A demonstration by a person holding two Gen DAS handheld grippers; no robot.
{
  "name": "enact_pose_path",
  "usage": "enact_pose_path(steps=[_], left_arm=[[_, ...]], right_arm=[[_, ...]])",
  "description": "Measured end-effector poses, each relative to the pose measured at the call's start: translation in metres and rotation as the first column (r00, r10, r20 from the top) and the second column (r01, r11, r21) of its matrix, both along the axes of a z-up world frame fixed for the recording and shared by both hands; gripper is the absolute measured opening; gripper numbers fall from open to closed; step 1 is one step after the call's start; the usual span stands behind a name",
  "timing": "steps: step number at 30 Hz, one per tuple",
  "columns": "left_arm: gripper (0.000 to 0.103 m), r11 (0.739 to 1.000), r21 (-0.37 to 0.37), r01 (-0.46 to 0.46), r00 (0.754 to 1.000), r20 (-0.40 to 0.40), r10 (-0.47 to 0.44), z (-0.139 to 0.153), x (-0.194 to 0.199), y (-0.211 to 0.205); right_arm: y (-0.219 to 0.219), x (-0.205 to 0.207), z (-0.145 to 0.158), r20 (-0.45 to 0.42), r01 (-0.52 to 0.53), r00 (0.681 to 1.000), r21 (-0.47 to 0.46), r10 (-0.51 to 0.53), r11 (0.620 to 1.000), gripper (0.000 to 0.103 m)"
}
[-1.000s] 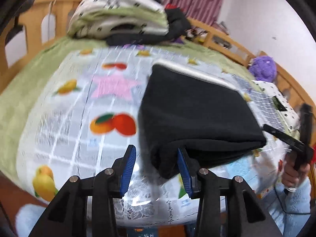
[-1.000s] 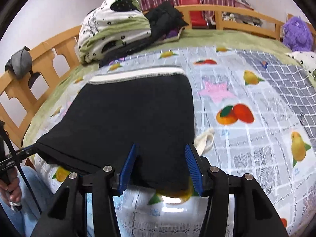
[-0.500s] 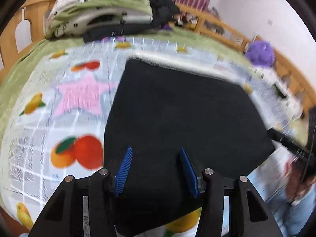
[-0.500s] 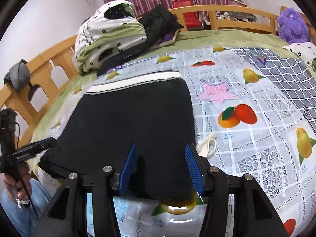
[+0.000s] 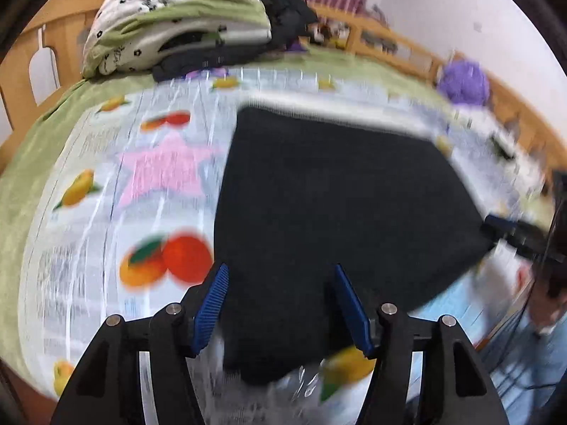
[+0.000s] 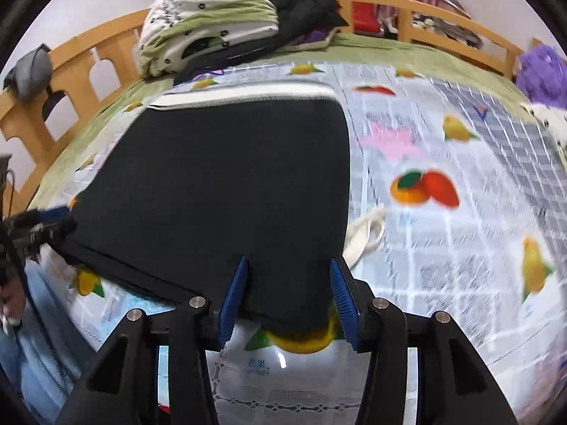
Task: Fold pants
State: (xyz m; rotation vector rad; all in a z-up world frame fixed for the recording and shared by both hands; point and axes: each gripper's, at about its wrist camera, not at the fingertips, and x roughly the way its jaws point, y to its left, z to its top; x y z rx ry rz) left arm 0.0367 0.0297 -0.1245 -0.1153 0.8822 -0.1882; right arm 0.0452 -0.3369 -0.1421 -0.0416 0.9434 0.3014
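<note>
The black pants (image 5: pixel 336 212) lie folded flat on the fruit-print bed cover (image 5: pixel 106 212), white waistband (image 6: pixel 241 97) at the far end. My left gripper (image 5: pixel 280 304) is open, its blue pads on either side of the near corner of the pants. My right gripper (image 6: pixel 288 294) is open over the other near corner of the pants (image 6: pixel 230 184). A white drawstring (image 6: pixel 365 233) pokes out at the pants' right edge. Each gripper shows in the other's view, at the cloth's edge.
Folded bedding (image 6: pixel 209 24) and dark clothes (image 6: pixel 304 3) are piled at the head of the bed. A wooden rail (image 6: pixel 71 71) runs round the bed. A purple plush toy (image 6: pixel 542 71) sits at the far right.
Both grippers have moved forward over the near edge of the pants. The left one swung from beside the corner to astride it. Both stayed open.
</note>
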Motion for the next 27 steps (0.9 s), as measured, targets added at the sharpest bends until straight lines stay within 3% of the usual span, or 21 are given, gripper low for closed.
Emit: enact_pose_path(steps=[5, 9, 11, 13, 14, 15, 17, 21, 27], left_arm=[[0.06, 0.995, 0.097, 0.019, 0.998, 0.055, -0.024, 0.024, 0.069, -0.021], [0.06, 0.996, 0.08, 0.03, 0.998, 0.057, -0.034, 0.023, 0.124, -0.036], [0.061, 0.995, 0.09, 0.041, 0.998, 0.04, -0.045, 0.012, 0.145, -0.043], [0.061, 0.985, 0.171, 0.023, 1.0, -0.015, -0.021, -0.011, 0.168, -0.048], [0.061, 0.98, 0.2, 0.013, 0.999, -0.039, -0.005, -0.023, 0.174, -0.049], [0.063, 0.983, 0.182, 0.004, 0.999, -0.052, 0.006, -0.033, 0.178, -0.045], [0.062, 0.989, 0.147, -0.009, 1.0, -0.028, 0.013, -0.032, 0.173, -0.041], [0.062, 0.992, 0.128, -0.025, 0.998, -0.057, 0.033, -0.028, 0.165, -0.033], [0.063, 0.994, 0.1, -0.035, 0.986, -0.16, 0.051, -0.03, 0.123, -0.02]], right_arm=[[0.014, 0.048, 0.039, 0.131, -0.031, 0.991, -0.001, 0.031, 1.0, 0.049], [0.028, 0.103, 0.041, 0.153, 0.016, 0.988, -0.008, -0.015, 1.0, 0.049], [0.034, 0.132, 0.033, 0.135, 0.006, 0.991, 0.036, -0.01, 0.999, 0.049], [0.043, 0.15, 0.016, 0.091, 0.007, 0.996, 0.015, -0.009, 1.0, 0.049], [0.045, 0.163, -0.004, 0.027, 0.013, 1.0, -0.027, -0.013, 1.0, 0.048], [0.046, 0.168, -0.011, 0.01, 0.018, 1.0, -0.036, -0.017, 0.999, 0.048], [0.038, 0.165, -0.009, 0.03, 0.0, 1.0, 0.009, 0.0, 1.0, 0.048], [0.03, 0.153, -0.008, 0.058, -0.003, 0.998, 0.013, 0.003, 1.0, 0.048], [0.02, 0.12, 0.003, 0.035, 0.034, 0.999, 0.041, -0.035, 0.999, 0.048]])
